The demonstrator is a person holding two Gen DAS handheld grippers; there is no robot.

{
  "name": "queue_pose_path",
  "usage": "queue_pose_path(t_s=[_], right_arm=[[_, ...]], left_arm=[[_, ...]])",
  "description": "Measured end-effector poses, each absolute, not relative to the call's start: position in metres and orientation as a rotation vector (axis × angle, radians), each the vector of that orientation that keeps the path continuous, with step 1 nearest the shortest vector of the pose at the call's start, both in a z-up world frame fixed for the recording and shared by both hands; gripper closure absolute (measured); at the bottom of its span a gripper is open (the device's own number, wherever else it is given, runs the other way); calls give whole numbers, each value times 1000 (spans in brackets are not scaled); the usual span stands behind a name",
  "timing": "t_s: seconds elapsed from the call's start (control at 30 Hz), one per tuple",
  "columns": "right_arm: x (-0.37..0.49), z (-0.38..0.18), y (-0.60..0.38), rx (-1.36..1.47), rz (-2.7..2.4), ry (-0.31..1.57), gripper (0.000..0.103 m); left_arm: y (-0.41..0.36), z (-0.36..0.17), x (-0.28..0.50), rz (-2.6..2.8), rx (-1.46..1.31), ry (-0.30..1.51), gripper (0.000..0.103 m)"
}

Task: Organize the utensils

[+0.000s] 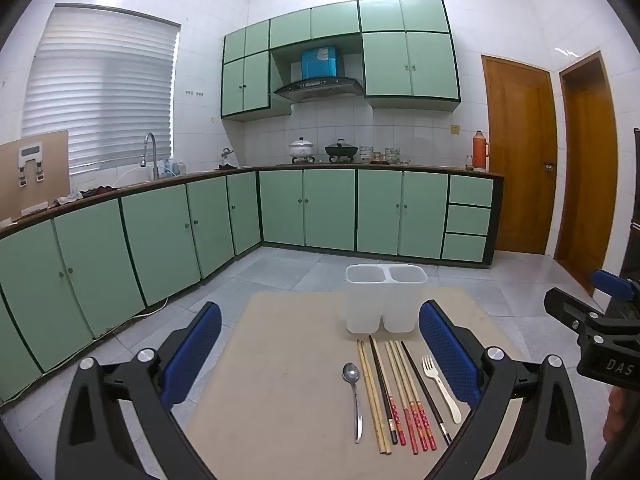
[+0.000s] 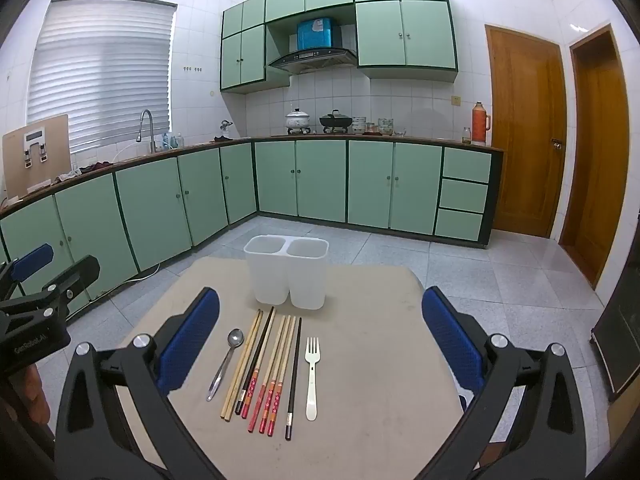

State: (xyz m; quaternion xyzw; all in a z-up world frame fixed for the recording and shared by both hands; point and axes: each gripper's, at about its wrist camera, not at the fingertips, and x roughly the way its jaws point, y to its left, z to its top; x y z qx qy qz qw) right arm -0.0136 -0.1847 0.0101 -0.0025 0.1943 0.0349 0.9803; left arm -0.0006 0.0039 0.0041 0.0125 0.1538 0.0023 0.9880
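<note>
**Ana:** Between the two grippers, on the tan counter (image 2: 380,360), the utensils lie in a row: spoon (image 2: 228,360), a sheaf of chopsticks (image 2: 264,368), then the white fork (image 2: 311,376). Every long axis runs roughly six to twelve o'clock, handles toward us.

**Ben:** And the holder?

**Ana:** The white two-compartment holder (image 2: 286,272) stands upright at twelve o'clock, just beyond the utensil tips. Both compartments look empty, so I judge nothing has been sorted.

**Ben:** Which arm is nearer?

**Ana:** From the right gripper (image 2: 320,344) the row sits between its fingers, slightly toward eleven o'clock. From the left gripper (image 1: 320,352) it lies toward one o'clock, the fork (image 1: 440,388) close beside the right-hand finger. I'd say the right one is better centred.

**Ben:** State of the jaws?

**Ana:** Both stand wide apart and hold nothing.

**Ben:** Anything in the way?

**Ana:** Not between jaws and row. The chopsticks lie touching or nearly so, which could make lifting one pair awkward; the fork and spoon lie a little clearer at the ends.
</note>
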Motion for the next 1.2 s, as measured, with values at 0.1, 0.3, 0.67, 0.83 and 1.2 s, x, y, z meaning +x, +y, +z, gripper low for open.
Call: queue_pose_path(t_s=[0.1,0.3,0.67,0.83,1.2], right_arm=[[-14,10,-185,-5,70,391,5],[-13,10,-184,-5,71,390,5],[-13,10,-185,-6,71,390,5],[-13,10,-184,-7,71,390,5],[-14,10,-185,-7,71,390,5]], left_arm=[[4,5,-1,6,26,309,6],[4,5,-1,4,25,310,6],[6,3,-1,8,25,312,6],[9,3,0,10,25,315,6],[10,3,1,11,25,315,6]])
